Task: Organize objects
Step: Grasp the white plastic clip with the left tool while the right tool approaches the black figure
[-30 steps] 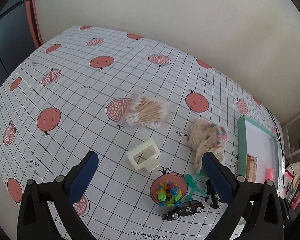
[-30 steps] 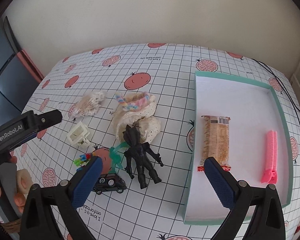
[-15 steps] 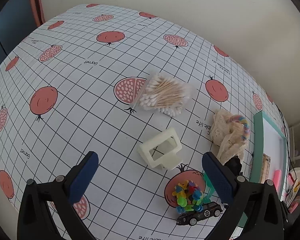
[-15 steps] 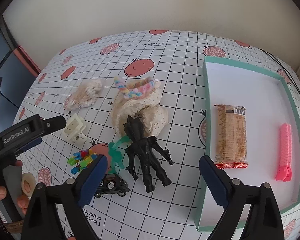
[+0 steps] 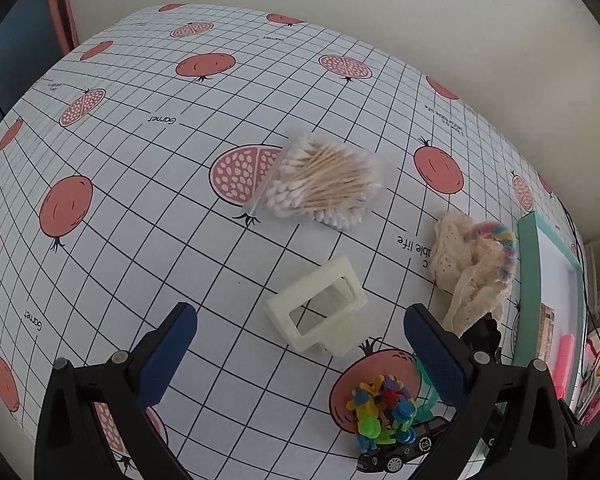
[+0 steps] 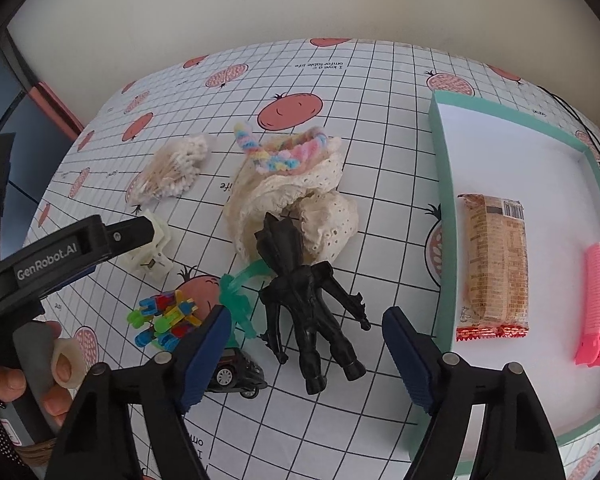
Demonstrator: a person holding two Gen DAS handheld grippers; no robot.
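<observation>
- Blue-padded right gripper (image 6: 304, 344) fingers are closing around the black figure (image 6: 304, 300) lying on the table (image 6: 380, 168), not yet pressing it.
- Left gripper (image 5: 300, 356) hangs wide open and empty before the cream clip (image 5: 318, 314).
- Farther right, the teal tray (image 6: 440, 184) already holds a snack bar (image 6: 494, 260), likely the sorting place.

Left hand-held gripper (image 5: 300, 356) open, right hand-held gripper (image 6: 306, 354) closing

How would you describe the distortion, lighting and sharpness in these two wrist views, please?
Left wrist: strong fisheye bends the tablecloth grid, dark vignette corners, soft even light, cotton swab bag sharp. Right wrist: same bulge curves the teal tray rim; black figure shows small glints, shadows faint.
</observation>
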